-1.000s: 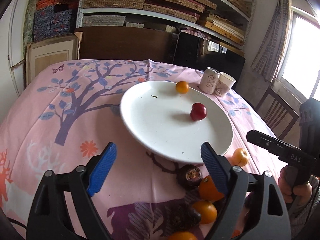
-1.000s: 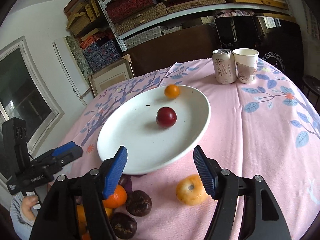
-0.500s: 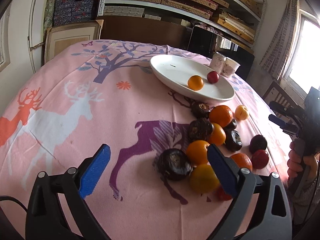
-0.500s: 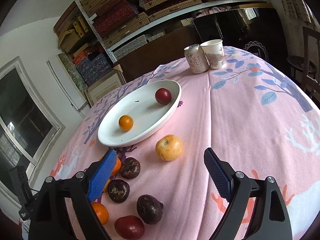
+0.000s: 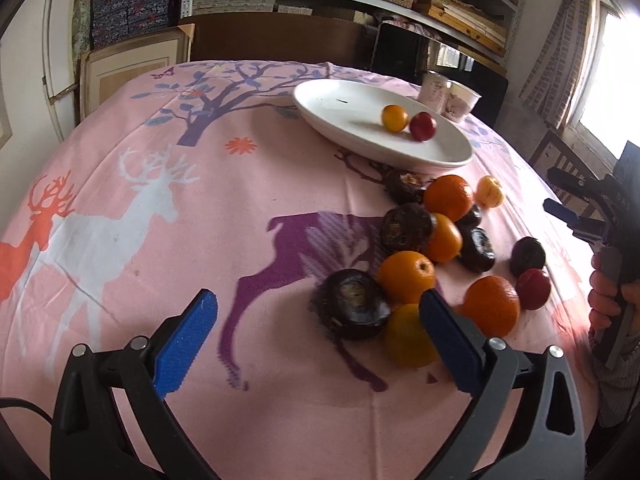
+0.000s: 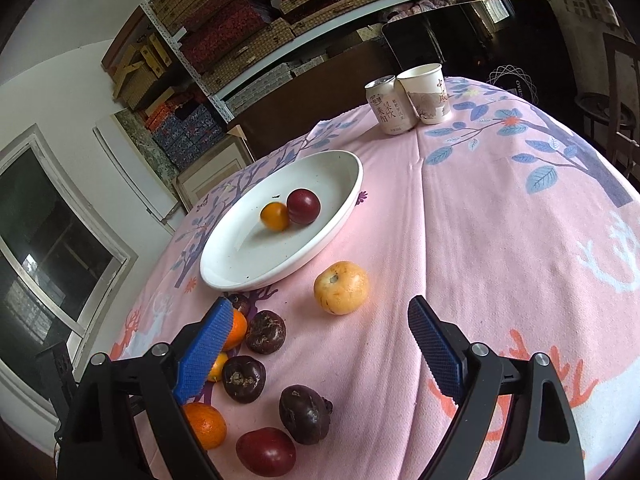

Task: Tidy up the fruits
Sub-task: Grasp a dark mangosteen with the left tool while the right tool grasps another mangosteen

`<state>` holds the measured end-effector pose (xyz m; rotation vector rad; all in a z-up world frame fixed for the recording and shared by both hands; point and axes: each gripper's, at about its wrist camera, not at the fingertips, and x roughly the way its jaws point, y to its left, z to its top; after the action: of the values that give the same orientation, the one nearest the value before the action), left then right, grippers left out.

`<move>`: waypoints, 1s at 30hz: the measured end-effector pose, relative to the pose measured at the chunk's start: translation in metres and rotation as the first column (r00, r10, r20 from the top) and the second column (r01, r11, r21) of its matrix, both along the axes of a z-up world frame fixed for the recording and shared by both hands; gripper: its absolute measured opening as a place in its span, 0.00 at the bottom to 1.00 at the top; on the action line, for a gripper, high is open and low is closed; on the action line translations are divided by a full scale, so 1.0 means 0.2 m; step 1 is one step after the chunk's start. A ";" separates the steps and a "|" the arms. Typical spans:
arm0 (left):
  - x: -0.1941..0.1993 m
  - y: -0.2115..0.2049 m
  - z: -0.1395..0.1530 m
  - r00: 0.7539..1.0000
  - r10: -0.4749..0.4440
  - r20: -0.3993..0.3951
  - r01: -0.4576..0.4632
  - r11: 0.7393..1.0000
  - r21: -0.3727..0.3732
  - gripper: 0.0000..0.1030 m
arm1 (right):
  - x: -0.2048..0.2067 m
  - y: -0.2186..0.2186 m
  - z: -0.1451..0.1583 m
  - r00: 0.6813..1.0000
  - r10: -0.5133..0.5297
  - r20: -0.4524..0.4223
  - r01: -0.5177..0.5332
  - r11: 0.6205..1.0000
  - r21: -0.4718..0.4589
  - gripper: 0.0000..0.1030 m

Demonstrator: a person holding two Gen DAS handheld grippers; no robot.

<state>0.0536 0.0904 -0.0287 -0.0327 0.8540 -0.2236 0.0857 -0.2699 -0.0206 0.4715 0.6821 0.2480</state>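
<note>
A white plate point(image 5: 352, 136) point(image 6: 224, 268) holds a small orange fruit point(image 5: 394, 117) point(image 6: 274, 216) and a red plum point(image 5: 423, 126) point(image 6: 303, 206) side by side. On the pink cloth near the plate lie several oranges point(image 5: 448, 197), dark passion fruits point(image 5: 352, 308) point(image 6: 305, 408), a red plum point(image 6: 265, 456) and a yellow fruit point(image 6: 341, 287) point(image 5: 489, 191). My left gripper point(image 5: 320, 344) is open and empty above the cloth, left of the pile. My right gripper point(image 6: 320, 352) is open and empty above the pile; it also shows in the left wrist view point(image 5: 560, 210).
A drink can point(image 6: 390, 106) and a paper cup point(image 6: 426, 94) stand at the far side of the table. Shelves with boxes point(image 6: 240, 28) and a dark chair back point(image 5: 280, 42) lie behind. A wooden chair point(image 5: 560, 160) stands at the right.
Both grippers have pulled back from the plate toward the fruit pile. The small orange fruit has rolled across the plate and now rests beside the red plum.
</note>
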 end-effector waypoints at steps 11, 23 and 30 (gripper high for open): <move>-0.03 -0.07 -0.01 0.998 -0.066 -0.006 0.066 0.988 0.139 0.96 | 0.01 0.01 -0.01 1.000 0.014 -0.017 -0.013 1.000 0.017 0.87; 0.12 -0.05 -0.06 1.000 0.002 -0.024 0.003 0.980 0.199 0.96 | -0.01 0.02 -0.01 1.000 0.017 -0.013 -0.018 1.000 -0.012 0.87; 0.14 -0.11 -0.06 0.994 -0.095 -0.046 0.100 0.987 0.126 0.67 | -0.07 0.12 -0.02 0.996 0.085 -0.022 -0.087 0.990 -0.108 0.87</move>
<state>0.0811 0.0683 -0.0416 0.1257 0.9093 -0.2597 0.0720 -0.2455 -0.0256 0.3409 0.7305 0.2865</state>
